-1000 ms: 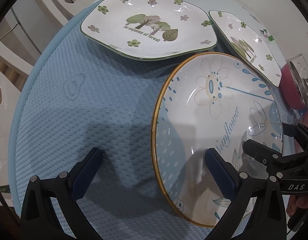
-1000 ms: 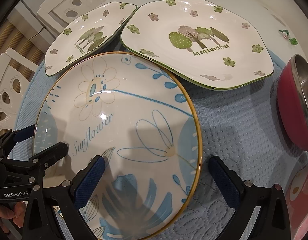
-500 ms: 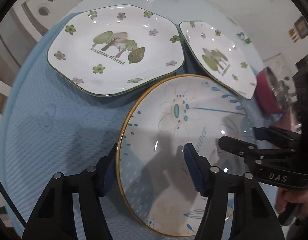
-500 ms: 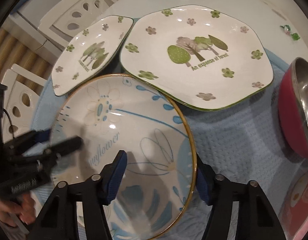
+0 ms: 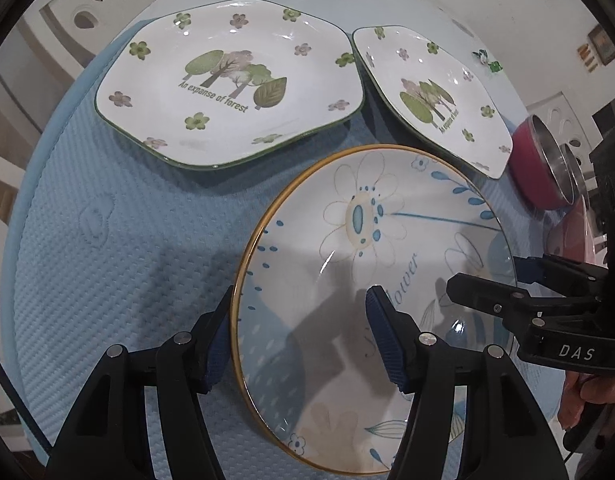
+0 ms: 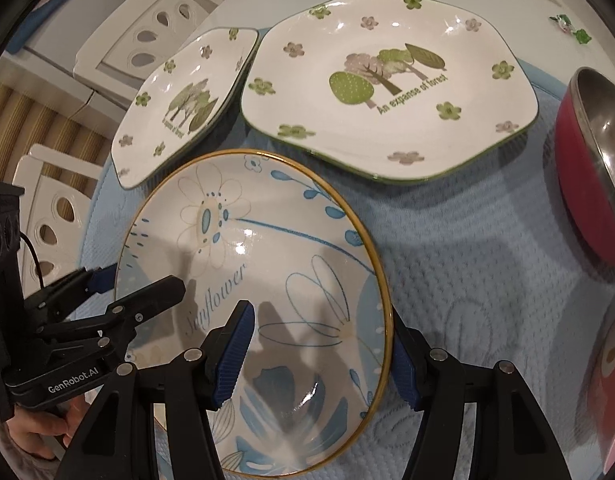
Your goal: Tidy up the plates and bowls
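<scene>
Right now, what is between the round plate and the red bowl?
Only bare blue mat separates the round plate from the red bowl, seen in the right wrist view.

Three plates: one round sunflower plate, two forest-print plates, two red bowls, two tongs

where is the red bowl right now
The red bowl sits at the right edge of the right wrist view on the blue mat, beside the large forest plate and right of the sunflower plate.
</scene>
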{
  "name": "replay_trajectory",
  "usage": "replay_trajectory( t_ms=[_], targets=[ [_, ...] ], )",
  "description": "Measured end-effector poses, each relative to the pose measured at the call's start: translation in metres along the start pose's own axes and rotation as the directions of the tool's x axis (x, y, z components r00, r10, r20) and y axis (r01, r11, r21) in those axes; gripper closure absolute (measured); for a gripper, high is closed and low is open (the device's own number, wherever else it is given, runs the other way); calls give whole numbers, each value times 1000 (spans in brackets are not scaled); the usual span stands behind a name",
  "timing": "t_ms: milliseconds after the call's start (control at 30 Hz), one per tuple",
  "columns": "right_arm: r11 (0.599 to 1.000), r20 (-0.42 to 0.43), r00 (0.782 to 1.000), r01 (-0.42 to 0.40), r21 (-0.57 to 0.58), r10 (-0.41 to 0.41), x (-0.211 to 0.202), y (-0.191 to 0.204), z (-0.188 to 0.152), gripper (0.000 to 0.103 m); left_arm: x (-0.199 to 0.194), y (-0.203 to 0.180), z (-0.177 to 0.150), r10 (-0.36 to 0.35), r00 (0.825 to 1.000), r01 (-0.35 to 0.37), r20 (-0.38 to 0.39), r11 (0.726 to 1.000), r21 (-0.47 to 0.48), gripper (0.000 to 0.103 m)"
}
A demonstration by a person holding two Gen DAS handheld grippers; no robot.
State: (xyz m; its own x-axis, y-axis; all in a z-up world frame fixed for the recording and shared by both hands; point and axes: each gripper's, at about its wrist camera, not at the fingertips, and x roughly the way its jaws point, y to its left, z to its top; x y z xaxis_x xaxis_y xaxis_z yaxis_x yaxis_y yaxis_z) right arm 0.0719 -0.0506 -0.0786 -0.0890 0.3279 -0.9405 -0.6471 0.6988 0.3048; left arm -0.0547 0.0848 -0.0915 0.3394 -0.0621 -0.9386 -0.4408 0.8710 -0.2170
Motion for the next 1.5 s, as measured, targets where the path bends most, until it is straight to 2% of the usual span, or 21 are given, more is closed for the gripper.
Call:
replay_trajectory(
  t_ms=[167, 933, 1133, 1267, 1500],
  targets=[
    [1000, -14, 1000, -7, 8, 7, 0, -1, -9, 41, -3, 3, -8, -25, 1000, 25, -11, 1000, -7, 44],
    [999, -86, 995, 50, -16, -51, 2, 27, -94, 40, -19, -10, -81, -11, 996, 18, -93, 997, 73, 44],
    [1000, -87, 996, 23, -6, -24, 4, 26, -94, 40, -20, -8, -84, 3, 995, 5, -102, 997, 73, 44],
    [999, -90, 996, -14, 42, 18, 1, 16, -95, 40, -17, -12, -81, 17, 993, -8, -119, 997, 74, 44],
    [999, -110, 993, 34, 13, -32, 4, 22, -98, 40, -11, -18, -80, 53, 992, -44, -118, 996, 78, 43]
  ],
)
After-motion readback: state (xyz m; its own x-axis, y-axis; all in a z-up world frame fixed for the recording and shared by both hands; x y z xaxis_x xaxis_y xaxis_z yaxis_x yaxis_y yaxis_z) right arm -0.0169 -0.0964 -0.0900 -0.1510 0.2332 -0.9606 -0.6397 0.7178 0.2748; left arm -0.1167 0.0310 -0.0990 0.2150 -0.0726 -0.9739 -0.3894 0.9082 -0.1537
